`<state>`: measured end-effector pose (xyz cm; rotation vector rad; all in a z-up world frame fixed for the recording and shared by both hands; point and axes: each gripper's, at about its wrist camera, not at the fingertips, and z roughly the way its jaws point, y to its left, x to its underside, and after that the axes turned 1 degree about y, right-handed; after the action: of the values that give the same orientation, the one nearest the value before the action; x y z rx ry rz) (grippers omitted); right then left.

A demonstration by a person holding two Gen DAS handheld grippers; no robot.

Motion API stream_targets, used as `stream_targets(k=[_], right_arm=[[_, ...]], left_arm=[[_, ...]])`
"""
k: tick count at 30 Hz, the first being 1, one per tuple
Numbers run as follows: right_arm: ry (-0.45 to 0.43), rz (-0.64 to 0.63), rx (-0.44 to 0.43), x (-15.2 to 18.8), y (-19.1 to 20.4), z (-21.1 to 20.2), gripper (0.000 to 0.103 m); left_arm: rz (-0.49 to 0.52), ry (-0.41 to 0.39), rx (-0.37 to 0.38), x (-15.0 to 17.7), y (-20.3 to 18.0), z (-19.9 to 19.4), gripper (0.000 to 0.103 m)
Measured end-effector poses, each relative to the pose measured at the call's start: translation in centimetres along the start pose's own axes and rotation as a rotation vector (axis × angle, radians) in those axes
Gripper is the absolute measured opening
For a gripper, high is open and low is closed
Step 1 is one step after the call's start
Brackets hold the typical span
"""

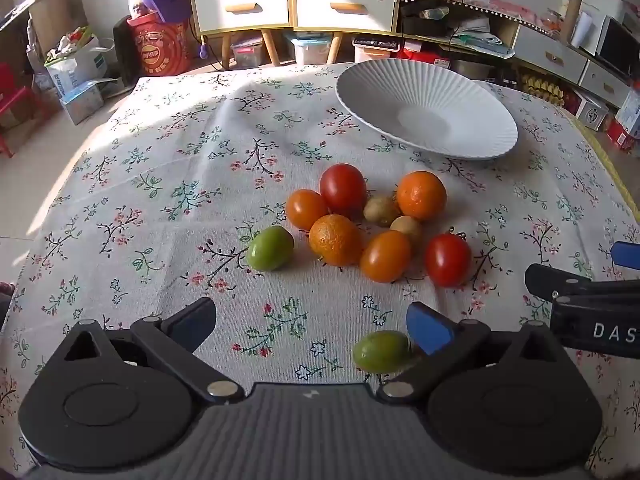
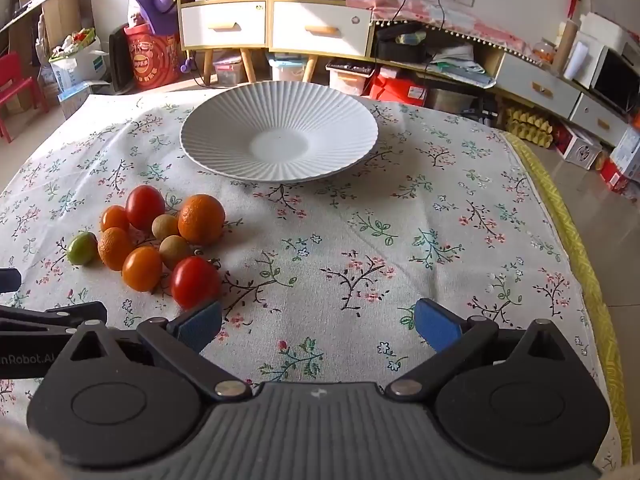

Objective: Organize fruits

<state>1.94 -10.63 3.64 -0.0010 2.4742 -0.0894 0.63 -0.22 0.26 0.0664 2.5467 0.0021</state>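
A pile of small fruits lies on the floral tablecloth: red tomatoes point(image 1: 343, 188) point(image 1: 447, 259), oranges point(image 1: 421, 195) point(image 1: 335, 240), orange tomatoes point(image 1: 385, 256), two brownish fruits point(image 1: 380, 210) and a green fruit point(image 1: 270, 248). Another green fruit point(image 1: 382, 351) lies apart, just inside the right finger of my left gripper point(image 1: 314, 326), which is open and touches nothing. The white ribbed plate point(image 1: 472, 136) point(image 2: 344, 128) stands empty behind the pile. My right gripper point(image 2: 318, 326) is open over bare cloth, with the pile point(image 2: 160, 236) to its left and a red tomato point(image 2: 195, 282) near its left finger.
The table's right edge shows a yellow border point(image 2: 568, 216). Behind the table stand white drawer cabinets point(image 2: 276, 26), storage boxes and a red bucket point(image 1: 162, 48). The right gripper's arm point(image 1: 592, 308) reaches in at the right of the left wrist view.
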Motion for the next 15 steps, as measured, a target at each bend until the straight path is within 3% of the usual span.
stream_targets(k=[15], right_arm=[[0.000,-0.005,-0.005,-0.20,-0.39,-0.62,0.102]], left_arm=[[-0.001,0.008,-0.007,-0.12,-0.12,0.25,0.103]])
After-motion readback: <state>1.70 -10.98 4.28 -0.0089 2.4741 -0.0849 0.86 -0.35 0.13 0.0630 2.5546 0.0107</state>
